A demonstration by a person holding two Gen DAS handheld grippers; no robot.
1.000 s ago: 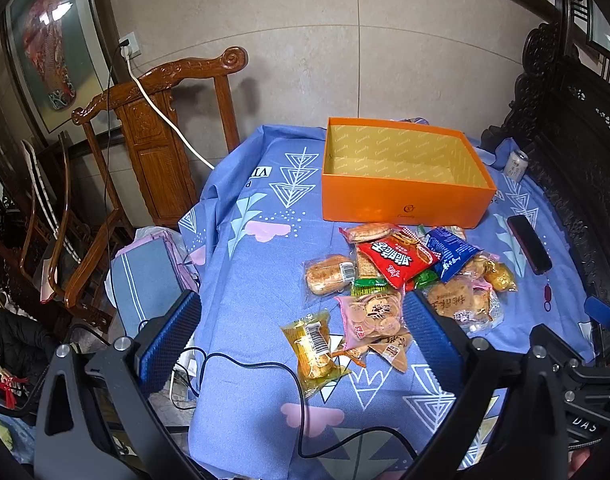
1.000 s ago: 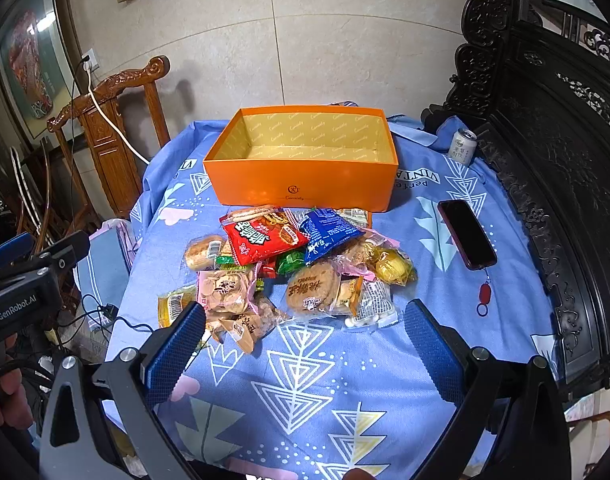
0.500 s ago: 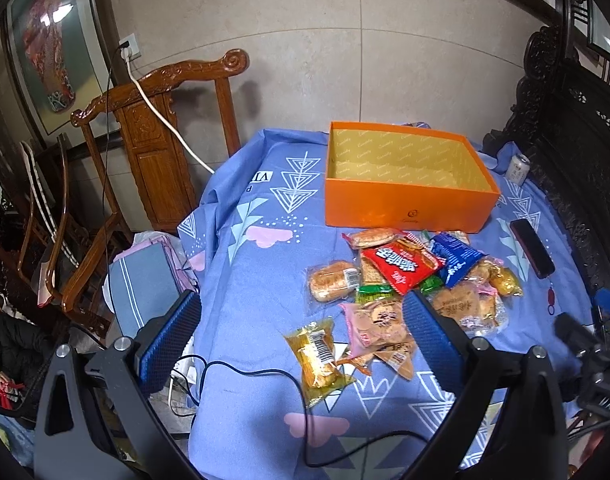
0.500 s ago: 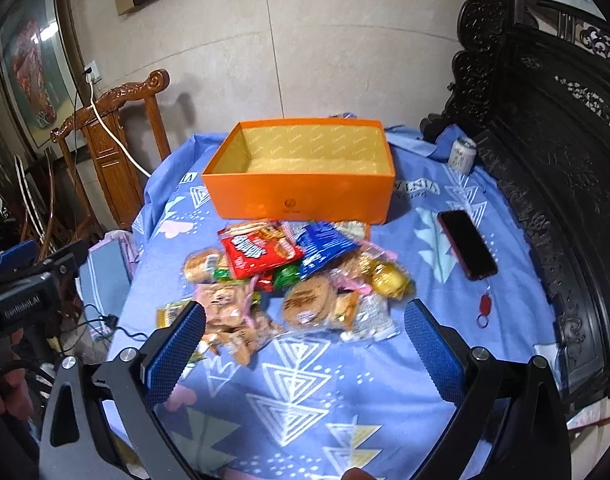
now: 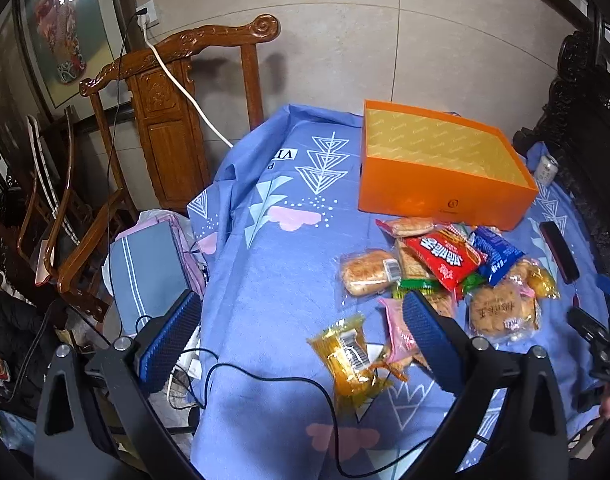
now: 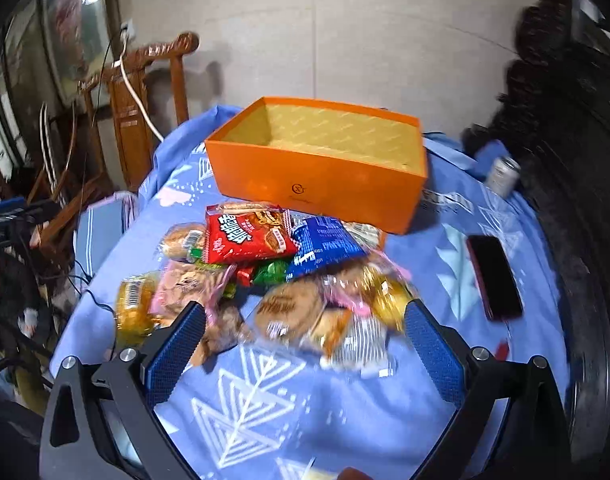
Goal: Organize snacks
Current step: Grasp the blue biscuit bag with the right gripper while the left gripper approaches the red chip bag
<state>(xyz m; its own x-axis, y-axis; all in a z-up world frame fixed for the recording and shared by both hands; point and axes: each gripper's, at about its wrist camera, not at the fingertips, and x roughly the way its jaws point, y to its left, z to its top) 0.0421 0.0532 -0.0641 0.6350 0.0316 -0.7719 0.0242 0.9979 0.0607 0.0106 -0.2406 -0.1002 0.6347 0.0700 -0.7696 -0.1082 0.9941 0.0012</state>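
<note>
An empty orange box [image 5: 445,188] [image 6: 321,184] stands at the back of the blue-clothed table [image 5: 289,264]. In front of it lies a pile of wrapped snacks: a red packet [image 5: 445,260] [image 6: 245,238], a blue packet [image 5: 495,254] [image 6: 323,248], a bun [image 5: 365,274], a yellow pack [image 5: 345,360] [image 6: 135,308], and a round biscuit pack [image 6: 291,312]. My left gripper [image 5: 301,340] is open and empty, above the table's left front. My right gripper [image 6: 301,344] is open and empty, close over the near edge of the pile.
A dark phone [image 6: 495,276] [image 5: 559,252] lies right of the pile, a can [image 6: 503,176] at the back right. A black cable [image 5: 265,380] crosses the cloth's front. A carved wooden chair [image 5: 165,120] stands left; dark carved furniture [image 6: 577,160] lines the right.
The right gripper has moved forward and down toward the snack pile, which now looks larger and blurred. The left gripper has shifted slightly left. Both stay open.
</note>
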